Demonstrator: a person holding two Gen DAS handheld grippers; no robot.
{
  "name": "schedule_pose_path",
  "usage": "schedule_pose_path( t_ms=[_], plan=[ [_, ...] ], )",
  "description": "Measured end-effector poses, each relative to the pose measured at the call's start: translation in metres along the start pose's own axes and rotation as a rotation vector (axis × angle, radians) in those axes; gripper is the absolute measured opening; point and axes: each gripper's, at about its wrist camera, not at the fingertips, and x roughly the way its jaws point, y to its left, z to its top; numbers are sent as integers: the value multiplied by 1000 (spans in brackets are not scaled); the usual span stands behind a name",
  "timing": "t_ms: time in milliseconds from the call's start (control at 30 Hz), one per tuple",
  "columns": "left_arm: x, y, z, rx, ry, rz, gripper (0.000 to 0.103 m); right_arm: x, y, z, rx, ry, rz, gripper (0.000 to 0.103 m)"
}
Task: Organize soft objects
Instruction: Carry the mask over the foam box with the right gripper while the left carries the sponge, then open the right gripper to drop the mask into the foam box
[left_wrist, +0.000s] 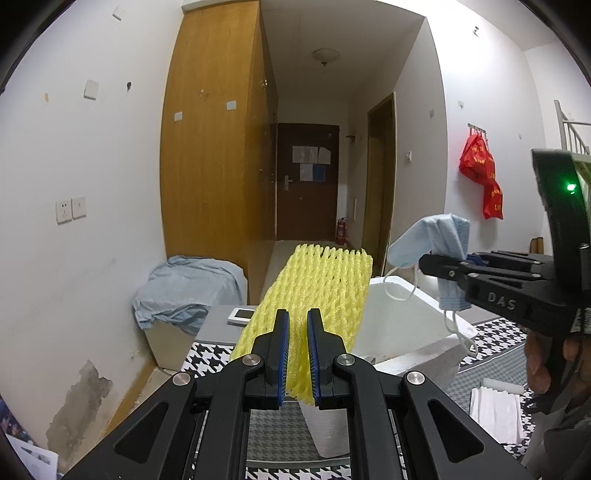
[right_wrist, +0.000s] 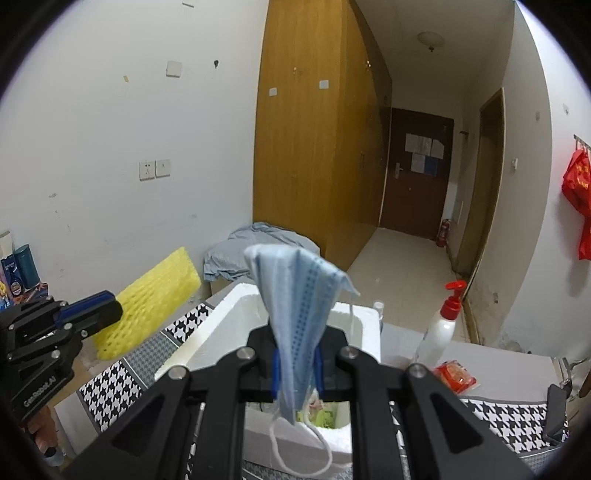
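My left gripper (left_wrist: 297, 354) is shut on a yellow foam net sleeve (left_wrist: 317, 288), which sticks up and forward from its blue pads. In the right wrist view that same yellow sleeve (right_wrist: 147, 302) juts from the left gripper (right_wrist: 107, 308) at the left edge. A crumpled blue face mask (right_wrist: 295, 314) is pinched in my right gripper (right_wrist: 297, 373), its ear loops dangling below. The mask hangs above the white foam box (right_wrist: 365, 332). From the left wrist view the right gripper (left_wrist: 448, 267) holds the mask (left_wrist: 439, 240) over the far side of the box (left_wrist: 402, 325).
A white bottle with a red pump (right_wrist: 443, 325) and a red packet (right_wrist: 456, 376) stand right of the box. A houndstooth cloth (right_wrist: 110, 391) covers the table. A white folded cloth (left_wrist: 496, 410) lies at the right. A blue-draped bin (left_wrist: 184, 291) and wooden wardrobe (left_wrist: 214, 147) stand behind.
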Motion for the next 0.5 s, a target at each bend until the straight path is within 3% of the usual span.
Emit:
schedule_pose_path(
  t_ms=[233, 300, 367, 500],
  plan=[
    [1, 4, -1, -10, 2, 4, 11, 22, -2, 0, 22, 51, 9, 18],
    [1, 5, -1, -13, 4, 5, 11, 27, -1, 0, 19, 64, 6, 28],
    [2, 6, -1, -13, 5, 10, 11, 31, -1, -1, 24, 78, 2, 53],
    [2, 7, -2, -20, 7, 16, 11, 33, -3, 0, 49, 64, -15, 78]
  ],
)
